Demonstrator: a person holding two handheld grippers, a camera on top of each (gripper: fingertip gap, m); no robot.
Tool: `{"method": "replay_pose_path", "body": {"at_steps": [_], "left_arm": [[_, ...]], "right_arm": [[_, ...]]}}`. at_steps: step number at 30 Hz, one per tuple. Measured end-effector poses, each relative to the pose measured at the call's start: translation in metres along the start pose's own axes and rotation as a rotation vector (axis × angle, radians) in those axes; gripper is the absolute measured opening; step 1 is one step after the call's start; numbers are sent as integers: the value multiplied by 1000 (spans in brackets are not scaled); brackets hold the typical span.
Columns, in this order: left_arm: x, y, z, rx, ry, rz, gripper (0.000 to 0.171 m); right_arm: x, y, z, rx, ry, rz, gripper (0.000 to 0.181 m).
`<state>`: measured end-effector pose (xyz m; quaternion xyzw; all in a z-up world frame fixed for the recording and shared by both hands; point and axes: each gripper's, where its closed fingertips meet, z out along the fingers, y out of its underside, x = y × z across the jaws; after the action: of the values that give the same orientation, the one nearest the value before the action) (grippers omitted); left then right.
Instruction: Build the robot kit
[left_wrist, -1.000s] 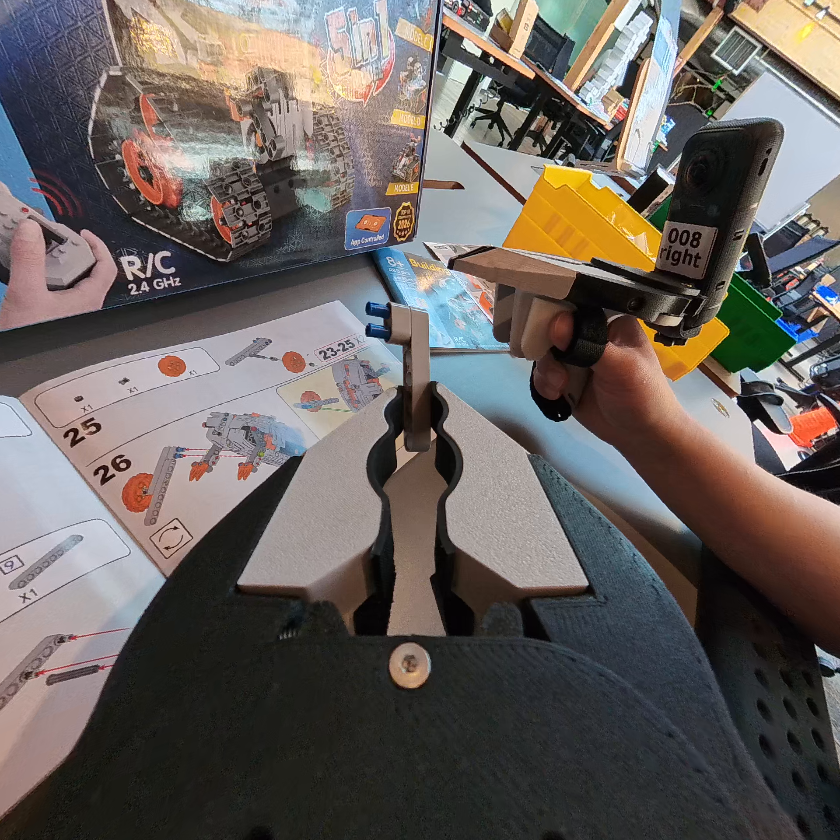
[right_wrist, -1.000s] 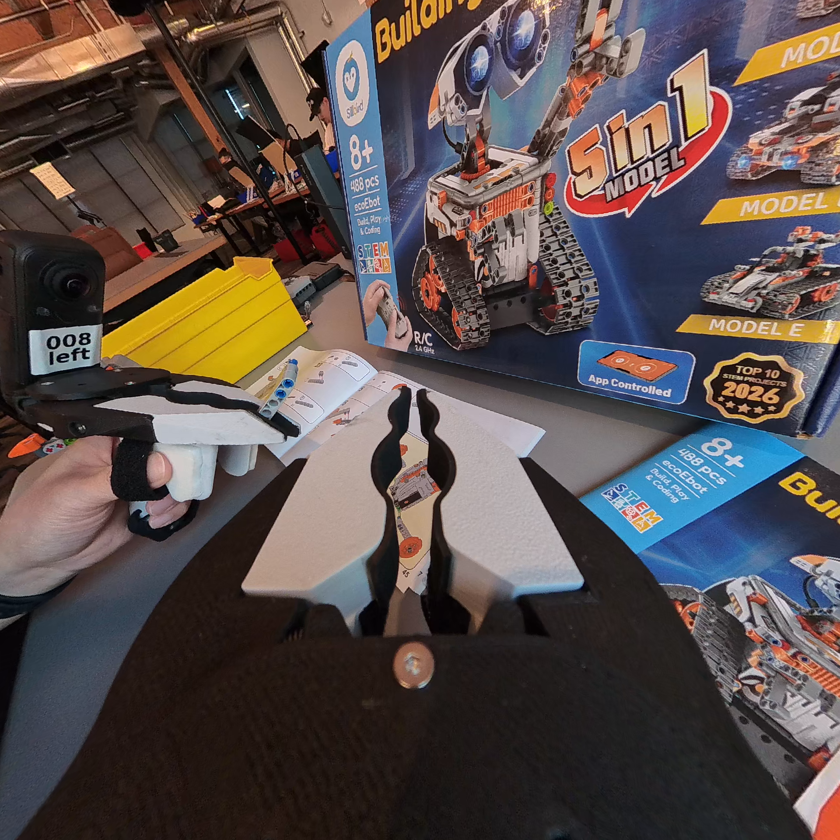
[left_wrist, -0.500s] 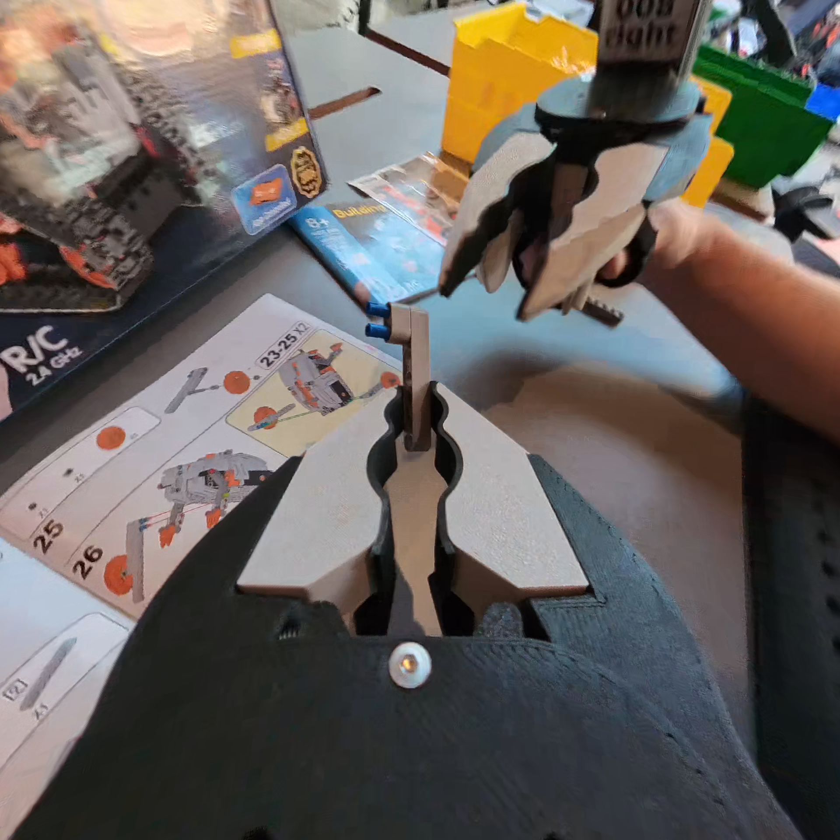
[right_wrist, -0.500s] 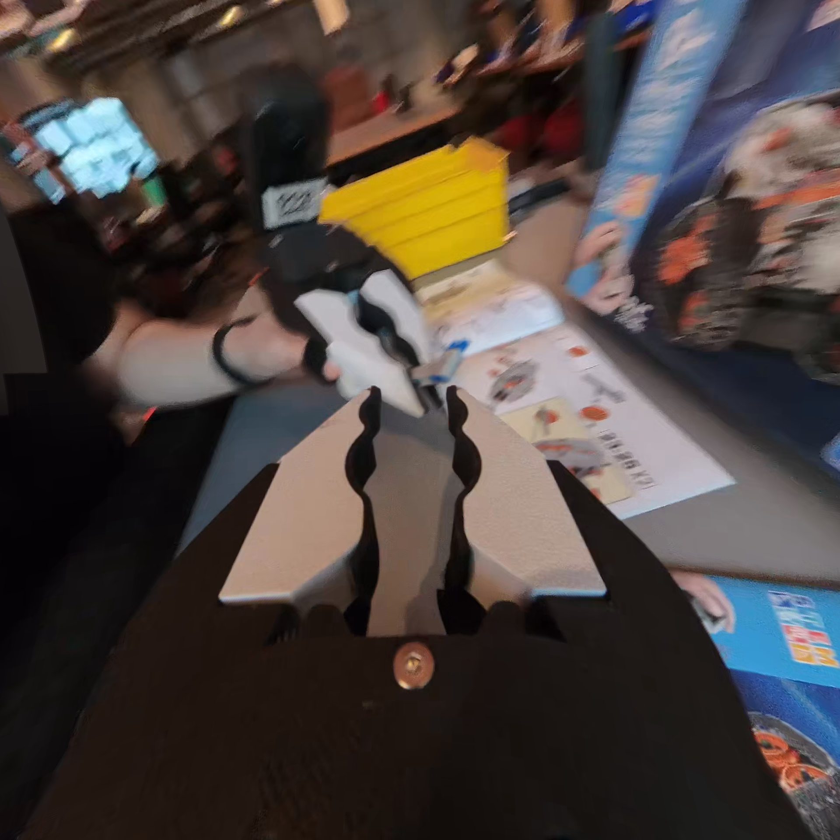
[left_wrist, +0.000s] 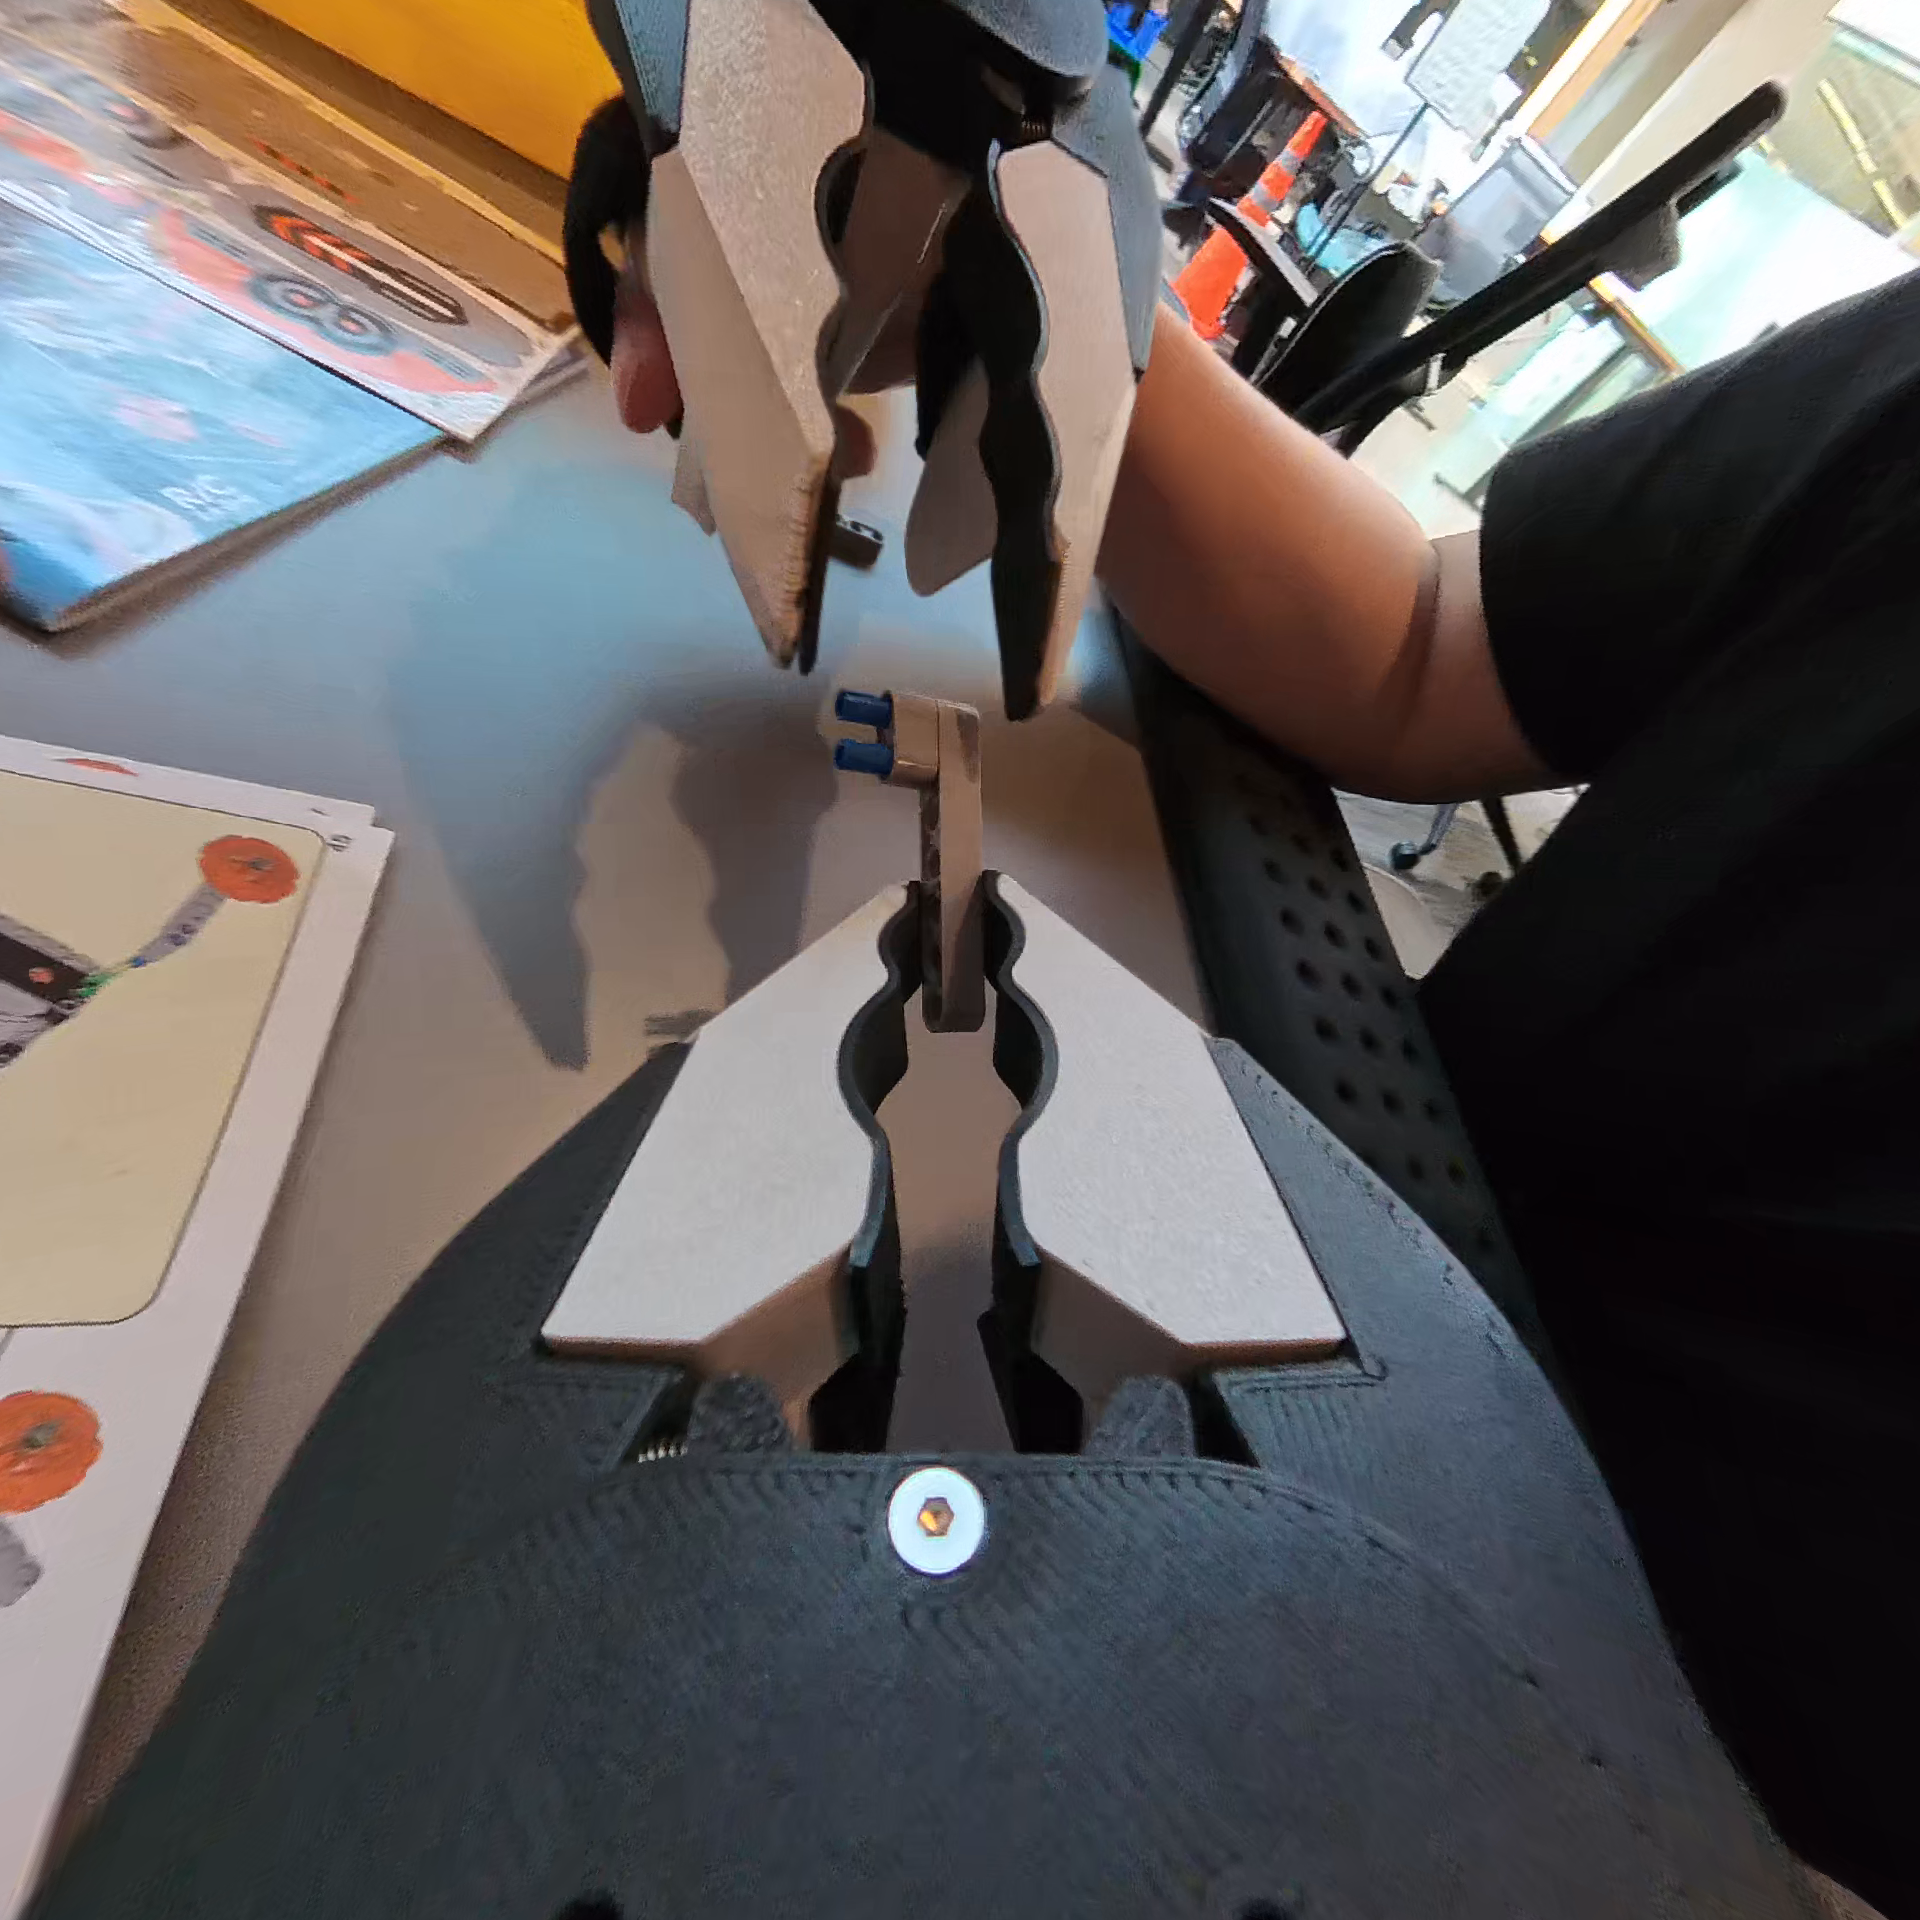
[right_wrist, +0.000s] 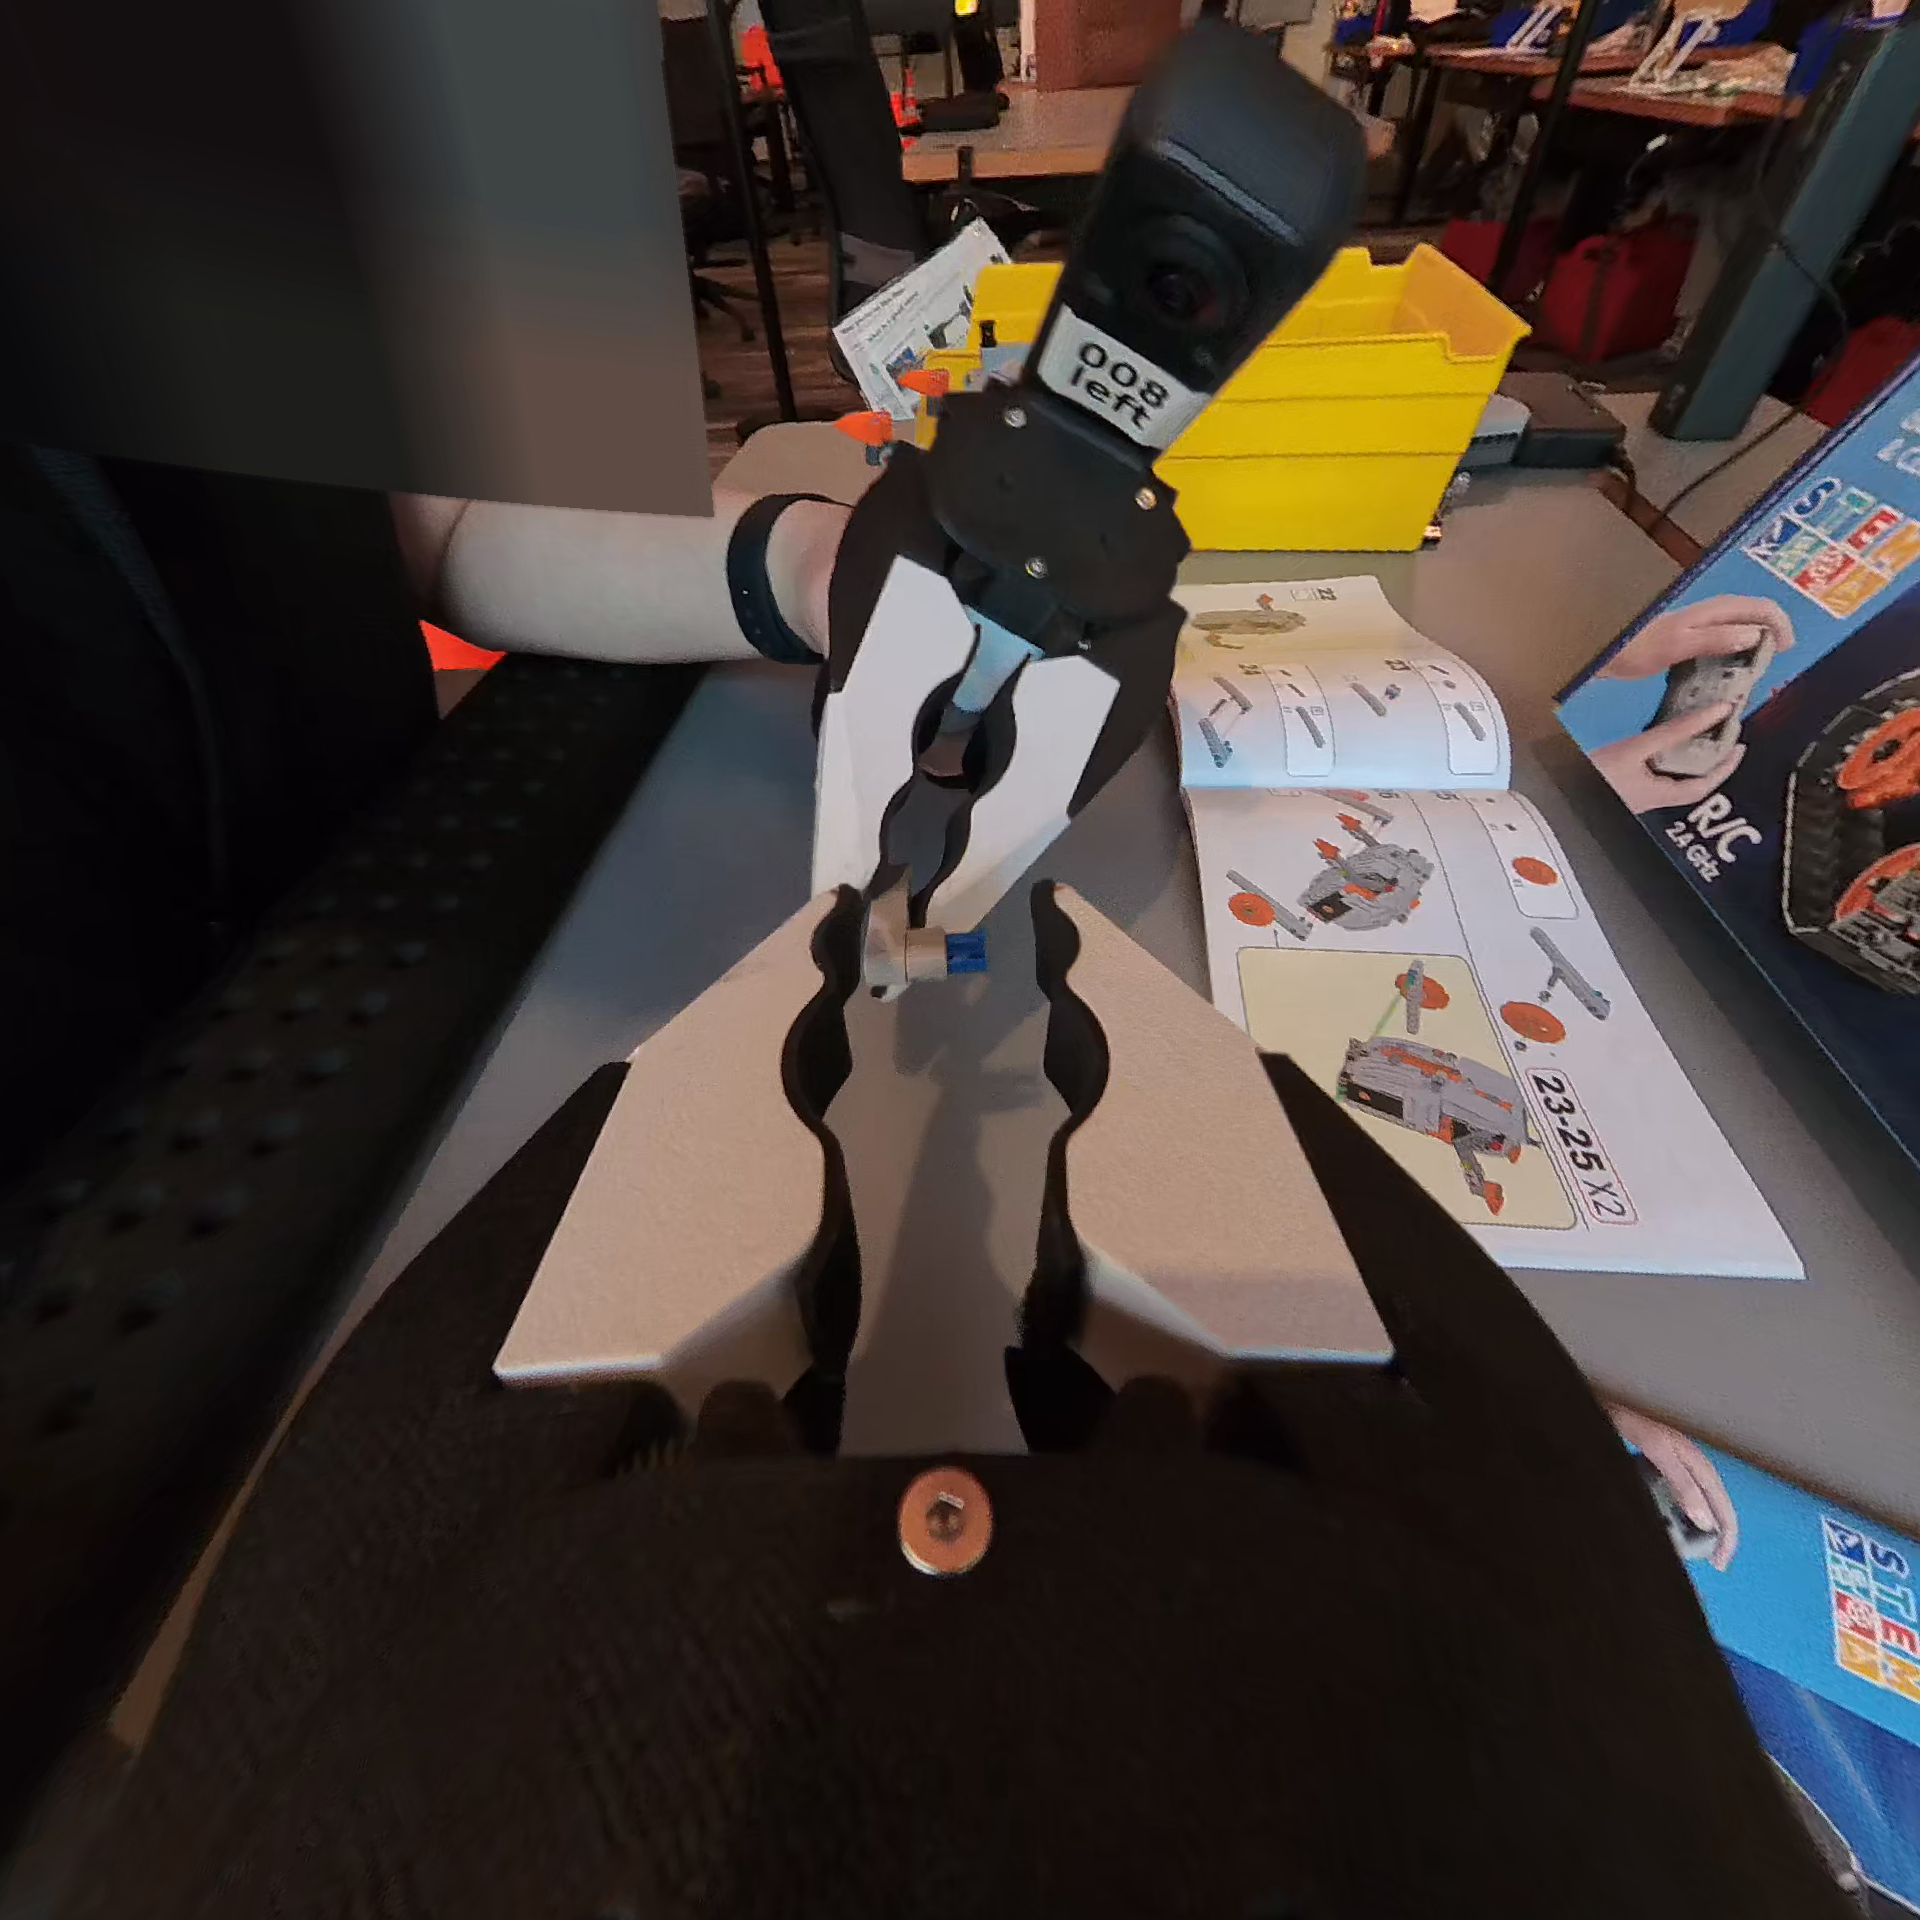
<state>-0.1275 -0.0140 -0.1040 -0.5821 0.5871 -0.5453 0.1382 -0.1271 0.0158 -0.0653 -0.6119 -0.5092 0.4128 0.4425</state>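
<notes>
My left gripper (left_wrist: 951, 899) is shut on the lower end of a grey toy beam (left_wrist: 956, 810), held upright above the grey table (left_wrist: 499, 644). Two blue pins (left_wrist: 862, 732) stick out sideways from its top. My right gripper (right_wrist: 940, 899) is open and empty. It faces the left gripper tip to tip, and the beam's pin end (right_wrist: 899, 956) lies between its fingertips, close to the left one. The right gripper also shows in the left wrist view (left_wrist: 909, 675), coming down from above. The left gripper also shows in the right wrist view (right_wrist: 914, 883).
An open instruction booklet (right_wrist: 1455, 987) lies on the table beside the grippers. A yellow bin (right_wrist: 1351, 416) stands behind, a large blue toy box (right_wrist: 1818, 727) at the right. A small dark piece (left_wrist: 857, 535) lies on the table. A black perforated chair (left_wrist: 1299, 935) is at the table's edge. My right fingertips sit around 5 cm from my left ones.
Both grippers have swung round to face each other. The right gripper has opened and closed in on the pin end of the beam. The left gripper still holds the beam.
</notes>
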Motion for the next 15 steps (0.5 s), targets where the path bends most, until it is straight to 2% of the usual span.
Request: {"method": "replay_pose_path", "body": {"at_steps": [5, 7, 10, 15], "left_arm": [[9, -4, -1, 33, 99, -79, 8], [11, -8, -3, 61, 126, -104, 8], [11, -13, -7, 92, 147, -132, 8], [6, -13, -10, 107, 140, -152, 8]], "right_arm": [[-6, 4, 1, -37, -28, 55, 45], [-5, 6, 1, -42, -32, 74, 40], [-7, 8, 1, -52, -55, 92, 23], [-3, 5, 1, -23, -57, 143, 26]]}}
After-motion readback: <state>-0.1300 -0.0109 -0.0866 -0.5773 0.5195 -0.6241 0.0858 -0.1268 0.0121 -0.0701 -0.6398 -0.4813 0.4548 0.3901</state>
